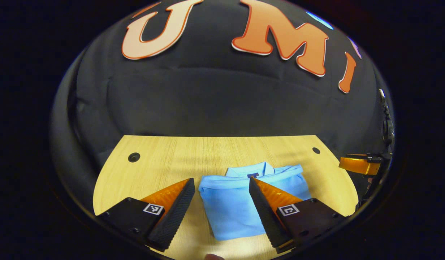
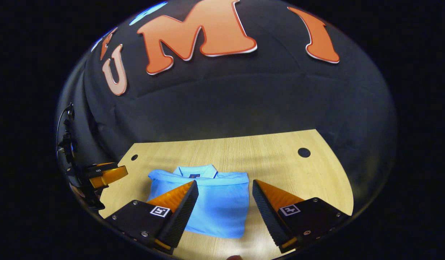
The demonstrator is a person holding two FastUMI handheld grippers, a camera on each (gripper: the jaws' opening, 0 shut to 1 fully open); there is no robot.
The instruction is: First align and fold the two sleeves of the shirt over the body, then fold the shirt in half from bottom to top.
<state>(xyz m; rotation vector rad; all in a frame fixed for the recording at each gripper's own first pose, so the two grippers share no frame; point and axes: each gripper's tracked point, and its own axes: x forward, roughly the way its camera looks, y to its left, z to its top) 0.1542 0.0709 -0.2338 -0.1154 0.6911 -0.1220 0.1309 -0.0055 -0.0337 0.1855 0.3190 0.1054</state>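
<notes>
Both folds look complete: light-blue collared shirt (image 1: 240,202) lies as compact rectangle, collar at far edge, on pale wooden table (image 1: 164,162). Your left gripper (image 1: 221,202) and right gripper (image 2: 225,206) hover above it, fingers spread, holding nothing. Judged remaining: withdraw only.

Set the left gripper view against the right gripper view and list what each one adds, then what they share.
Left gripper view adds: the left gripper open, its fingers framing the folded shirt, and the right gripper far off at the right edge. Right gripper view adds: the right gripper open above the shirt's right side, and the left gripper at the left edge. Shared: the blue shirt folded into a compact rectangle, collar toward the wall, lying on the wooden table with its round holes, neither gripper holding anything.
</notes>
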